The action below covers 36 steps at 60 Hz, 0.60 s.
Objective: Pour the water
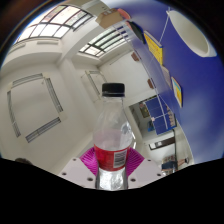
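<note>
From where I stand, the room swings overhead: ceiling panels [45,100] at the left, skylights [55,22] above them, so the whole rig looks tipped well back. In the middle, the clear water bottle [113,140], black cap [113,91] on, sits clamped between the fingers [112,165], closed on its pink-labelled body. No receiving cup shows; I'd open the cap first, then tilt slowly.

Clear bottle [112,140] with a black cap [113,90] and a red label [110,155]; magenta pads [92,158] on the hand-held gripper [112,165]; white ceiling [40,100]; blue wall [150,20] with yellow signs [153,42]
</note>
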Each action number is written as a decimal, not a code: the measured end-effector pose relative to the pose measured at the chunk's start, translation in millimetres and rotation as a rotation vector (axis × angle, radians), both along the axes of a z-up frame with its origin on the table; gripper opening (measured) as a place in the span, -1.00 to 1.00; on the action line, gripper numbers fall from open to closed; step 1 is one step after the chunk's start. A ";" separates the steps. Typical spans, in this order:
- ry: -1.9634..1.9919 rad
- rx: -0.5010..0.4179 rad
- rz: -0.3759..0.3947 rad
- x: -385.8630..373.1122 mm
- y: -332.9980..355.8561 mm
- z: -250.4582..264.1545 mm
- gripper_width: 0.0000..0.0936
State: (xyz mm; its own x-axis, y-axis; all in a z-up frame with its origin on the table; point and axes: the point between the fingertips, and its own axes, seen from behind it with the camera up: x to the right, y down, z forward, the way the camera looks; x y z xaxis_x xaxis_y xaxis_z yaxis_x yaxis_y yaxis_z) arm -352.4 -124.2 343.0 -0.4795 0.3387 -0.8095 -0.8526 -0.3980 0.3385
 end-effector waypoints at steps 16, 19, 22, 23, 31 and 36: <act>0.361 -0.176 0.008 74.9 20.6 -89.9 -0.34; 0.386 -0.198 0.019 74.0 19.2 -100.2 -0.34; 0.402 -0.217 0.035 68.5 18.6 -106.1 -0.34; 0.413 -0.225 0.043 69.3 -4.3 -103.2 -0.34; 0.372 -0.219 0.073 63.1 3.3 -90.5 -0.34; 0.292 -0.163 0.074 73.8 10.3 -64.5 -0.33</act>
State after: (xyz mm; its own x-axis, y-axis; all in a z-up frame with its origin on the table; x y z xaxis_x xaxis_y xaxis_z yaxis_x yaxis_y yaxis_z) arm -278.6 -113.9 278.4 -0.7174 0.1717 -0.6751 -0.6812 -0.3757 0.6283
